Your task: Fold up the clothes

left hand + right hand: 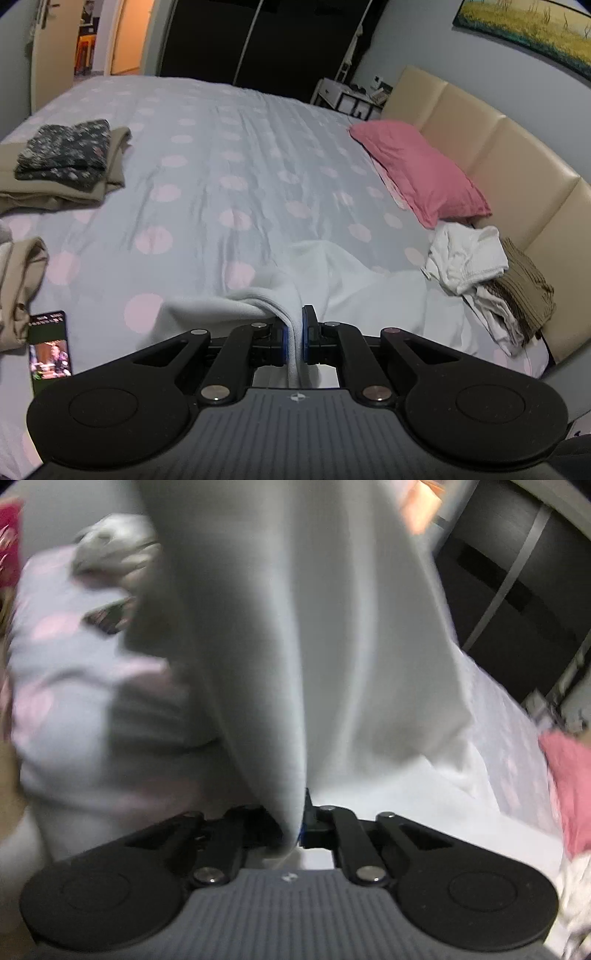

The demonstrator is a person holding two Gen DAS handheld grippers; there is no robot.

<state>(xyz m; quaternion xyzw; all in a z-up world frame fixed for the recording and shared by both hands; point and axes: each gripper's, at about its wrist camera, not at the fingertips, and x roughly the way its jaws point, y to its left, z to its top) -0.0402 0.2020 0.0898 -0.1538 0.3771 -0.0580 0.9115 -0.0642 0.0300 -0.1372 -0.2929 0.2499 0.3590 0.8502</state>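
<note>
Both grippers, left and right, pinch the white garment over the bed, near the pink pillow.

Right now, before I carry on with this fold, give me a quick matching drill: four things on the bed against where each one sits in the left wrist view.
Things:
1. pink pillow
2. phone
3. dark floral garment
4. white garment

Places:
A. pinched in the left gripper
B. against the headboard
C. on top of a folded beige stack
D. lying flat near the left edge, screen lit

Pairs: 1-B, 2-D, 3-C, 4-A
</note>
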